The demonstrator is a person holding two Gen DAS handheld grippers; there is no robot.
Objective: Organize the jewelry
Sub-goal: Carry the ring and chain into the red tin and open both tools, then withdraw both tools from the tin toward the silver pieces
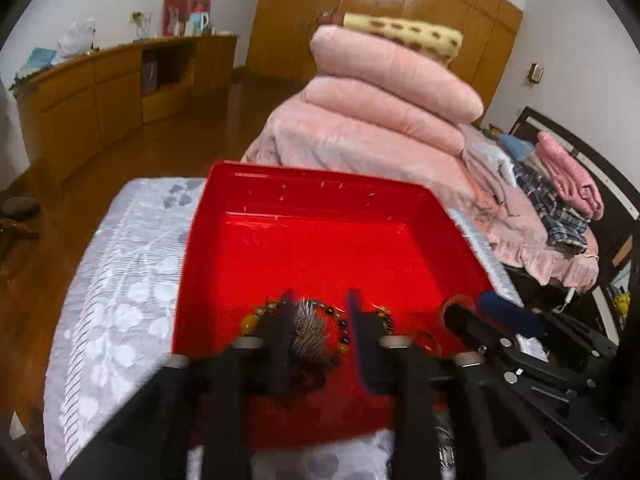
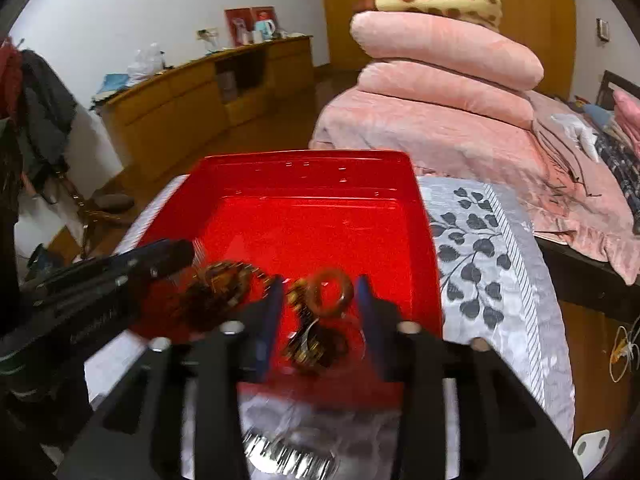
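Note:
A red tray (image 1: 320, 200) sits on a grey leaf-patterned cloth (image 1: 120, 280); it also shows in the right wrist view (image 2: 320, 184). My left gripper (image 1: 320, 300) is open over the tray's near end, its jaws either side of an amber and brown bead bracelet (image 1: 260, 318) and a striped silver piece (image 1: 308, 328). My right gripper (image 2: 320, 284) is open over the near end too, with an amber ring-shaped bangle (image 2: 328, 292) and dark beaded jewelry (image 2: 316, 344) between its jaws. More bead jewelry (image 2: 220, 284) lies to the left. A silver chain (image 2: 288, 454) lies on the cloth before the tray.
A stack of pink quilts (image 1: 380, 100) with a spotted pillow (image 1: 404, 32) lies on the bed behind the tray. A wooden sideboard (image 1: 112, 84) runs along the left wall. The right gripper's body (image 1: 520, 340) reaches in at the tray's right corner.

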